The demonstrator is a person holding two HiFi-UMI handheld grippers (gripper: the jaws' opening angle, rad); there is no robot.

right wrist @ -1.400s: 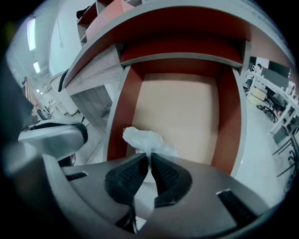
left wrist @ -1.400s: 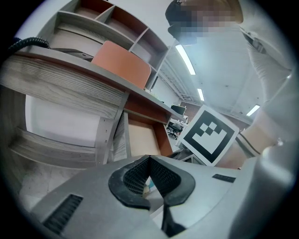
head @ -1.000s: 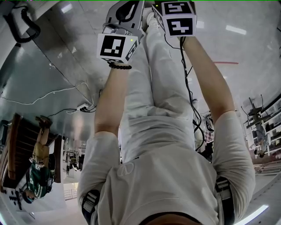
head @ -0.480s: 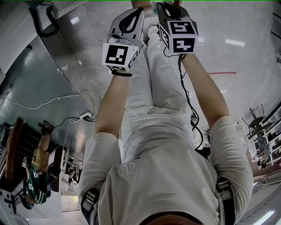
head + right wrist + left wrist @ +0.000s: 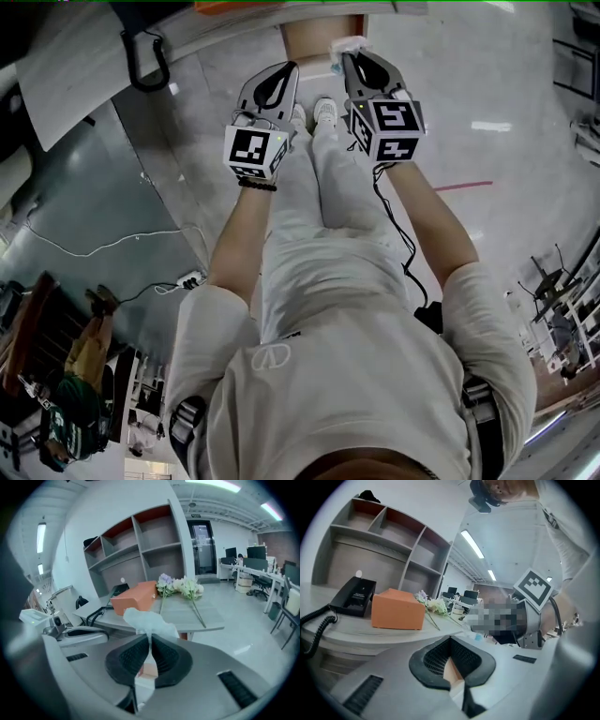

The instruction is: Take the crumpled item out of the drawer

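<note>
The crumpled item is a wad of white tissue [image 5: 148,619]. My right gripper [image 5: 150,639] is shut on it, and the wad bulges out past the jaw tips. In the head view the same gripper [image 5: 351,60] is held out ahead of the person's legs, with the tissue [image 5: 349,44] at its tip near the desk edge. My left gripper [image 5: 450,638] is shut with nothing between its pads. It hangs close beside the right one, seen in the head view as the left gripper [image 5: 287,71]. No drawer shows plainly in any view.
A pale desk [image 5: 187,613] stands ahead, carrying an orange box [image 5: 135,597], a black telephone [image 5: 355,597] with a coiled cord, and cut flowers [image 5: 183,587]. An open shelf unit [image 5: 140,545] rises behind it. Office chairs and desks stand at the far right.
Both grippers have shifted lower in the head view, still side by side. The desk edge and telephone cord have come into sight at the top. The right gripper's hold on the tissue is unchanged.
</note>
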